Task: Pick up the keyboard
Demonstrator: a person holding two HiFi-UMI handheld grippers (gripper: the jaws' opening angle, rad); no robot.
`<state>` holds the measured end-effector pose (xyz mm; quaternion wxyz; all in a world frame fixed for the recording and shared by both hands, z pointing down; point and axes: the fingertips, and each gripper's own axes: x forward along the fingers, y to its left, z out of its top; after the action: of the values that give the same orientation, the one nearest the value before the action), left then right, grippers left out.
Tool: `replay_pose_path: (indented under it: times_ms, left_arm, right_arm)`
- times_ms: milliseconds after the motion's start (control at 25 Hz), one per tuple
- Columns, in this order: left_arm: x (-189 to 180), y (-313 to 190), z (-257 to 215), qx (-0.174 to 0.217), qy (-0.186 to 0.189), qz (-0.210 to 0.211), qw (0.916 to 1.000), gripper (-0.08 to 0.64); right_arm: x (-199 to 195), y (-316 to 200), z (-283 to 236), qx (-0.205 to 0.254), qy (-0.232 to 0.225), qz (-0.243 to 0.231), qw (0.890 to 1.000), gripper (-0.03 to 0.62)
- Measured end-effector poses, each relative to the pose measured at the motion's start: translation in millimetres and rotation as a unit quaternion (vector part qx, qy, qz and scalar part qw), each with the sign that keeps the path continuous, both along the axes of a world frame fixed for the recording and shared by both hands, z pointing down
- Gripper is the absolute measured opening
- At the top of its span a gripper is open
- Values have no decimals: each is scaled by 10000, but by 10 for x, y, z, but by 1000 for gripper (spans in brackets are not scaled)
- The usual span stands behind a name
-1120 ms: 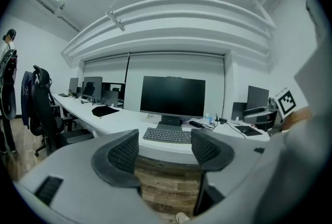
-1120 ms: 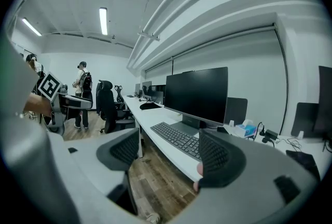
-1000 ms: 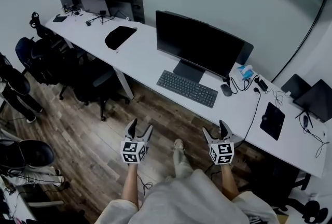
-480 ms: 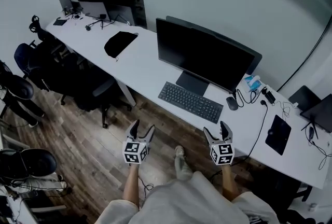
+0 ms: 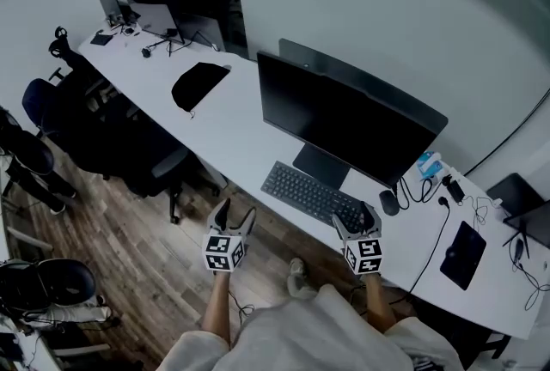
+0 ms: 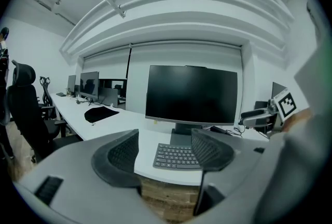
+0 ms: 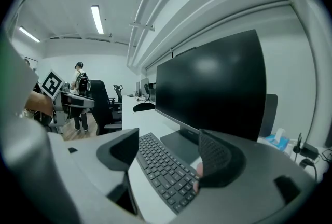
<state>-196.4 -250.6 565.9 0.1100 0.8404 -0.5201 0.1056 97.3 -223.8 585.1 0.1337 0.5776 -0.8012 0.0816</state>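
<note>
A dark grey keyboard (image 5: 308, 192) lies flat on the white desk (image 5: 236, 124), in front of the monitor's stand. My right gripper (image 5: 356, 217) hovers open at the keyboard's right end. In the right gripper view the keyboard (image 7: 162, 170) runs under and between the spread jaws of that gripper (image 7: 168, 151), and I cannot tell if they touch it. My left gripper (image 5: 236, 210) is open and empty over the wooden floor, short of the desk's edge. In the left gripper view the keyboard (image 6: 176, 155) shows beyond this gripper (image 6: 165, 148).
A large black monitor (image 5: 344, 116) stands right behind the keyboard. A black mouse (image 5: 388, 203) with cables and a dark pad (image 5: 464, 242) lie to the right. A black pouch (image 5: 199, 84) lies further left on the desk. Black office chairs (image 5: 129, 137) stand at the left.
Both grippers have come closer to the desk. The right one, earlier over the floor, now reaches the keyboard's right end. The left one is nearer the desk's edge.
</note>
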Motion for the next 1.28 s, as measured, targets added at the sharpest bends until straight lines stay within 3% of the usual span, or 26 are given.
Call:
replay_pose_path:
  times_ms: [600, 960, 1280]
  left_arm:
    - [195, -924, -14, -45, -46, -246, 9997, 311]
    - [105, -996, 70, -178, -109, -343, 9992, 311]
    - [173, -1200, 158, -280, -56, -31, 9996, 311]
  right_arm:
    - [36, -989, 106, -130, -89, -370, 9992, 347]
    - [-78, -1087, 190, -229, -130, -486, 9985, 347]
    - [35, -1047, 284, -364, -133, -81, 9992, 347]
